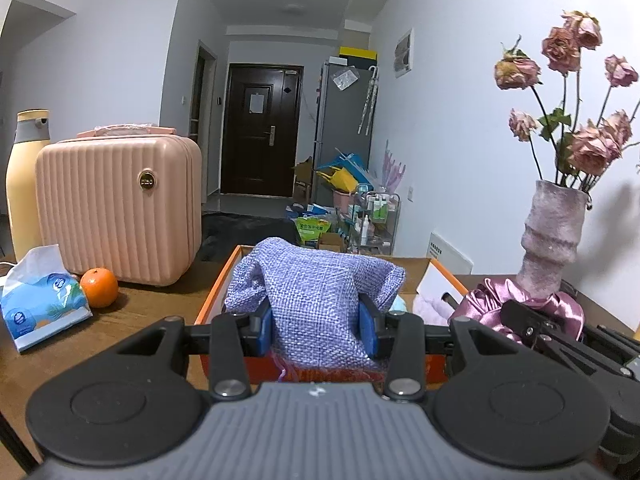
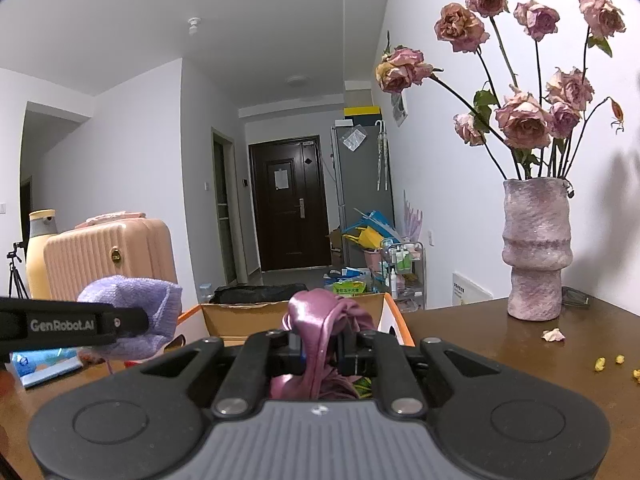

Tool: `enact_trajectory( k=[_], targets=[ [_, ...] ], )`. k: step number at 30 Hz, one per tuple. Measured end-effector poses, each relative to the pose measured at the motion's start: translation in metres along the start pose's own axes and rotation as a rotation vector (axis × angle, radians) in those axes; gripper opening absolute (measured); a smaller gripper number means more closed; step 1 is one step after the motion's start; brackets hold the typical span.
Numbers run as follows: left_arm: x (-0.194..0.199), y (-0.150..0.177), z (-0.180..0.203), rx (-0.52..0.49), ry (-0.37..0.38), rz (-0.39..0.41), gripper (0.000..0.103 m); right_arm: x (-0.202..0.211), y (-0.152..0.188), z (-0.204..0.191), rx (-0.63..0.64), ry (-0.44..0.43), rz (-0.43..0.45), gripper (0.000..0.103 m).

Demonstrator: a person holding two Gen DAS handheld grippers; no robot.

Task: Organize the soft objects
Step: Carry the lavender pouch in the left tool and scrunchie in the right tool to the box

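My left gripper (image 1: 316, 326) is shut on a lilac woven cloth pouch (image 1: 316, 292) and holds it over the near edge of an open orange-rimmed cardboard box (image 1: 218, 292). The pouch also shows at the left of the right wrist view (image 2: 136, 304). My right gripper (image 2: 322, 346) is shut on a shiny pink satin cloth (image 2: 320, 316), held just before the same box (image 2: 240, 316). In the left wrist view that satin cloth (image 1: 492, 300) and the right gripper sit at the box's right side. Pale soft items (image 1: 430, 306) lie inside the box.
On the brown table stand a pink ribbed case (image 1: 120, 208), a yellow bottle (image 1: 24, 184), an orange (image 1: 99, 287), a tissue pack (image 1: 40, 304) and a pink vase of dried roses (image 2: 534, 248). Petal crumbs (image 2: 554, 335) lie near the vase.
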State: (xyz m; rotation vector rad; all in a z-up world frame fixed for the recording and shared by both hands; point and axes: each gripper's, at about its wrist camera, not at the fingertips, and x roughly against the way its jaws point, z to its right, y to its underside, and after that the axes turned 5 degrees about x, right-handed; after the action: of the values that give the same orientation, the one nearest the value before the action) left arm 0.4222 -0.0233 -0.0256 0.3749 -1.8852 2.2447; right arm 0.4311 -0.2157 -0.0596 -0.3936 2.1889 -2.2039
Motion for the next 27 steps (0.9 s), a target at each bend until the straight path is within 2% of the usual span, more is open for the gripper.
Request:
enact_trajectory(
  k=[27],
  targets=[
    [-0.081, -0.018, 0.004, 0.005, -0.021, -0.004, 0.041, -0.086, -0.013, 0.005, 0.004, 0.001, 0.005, 0.012]
  ],
)
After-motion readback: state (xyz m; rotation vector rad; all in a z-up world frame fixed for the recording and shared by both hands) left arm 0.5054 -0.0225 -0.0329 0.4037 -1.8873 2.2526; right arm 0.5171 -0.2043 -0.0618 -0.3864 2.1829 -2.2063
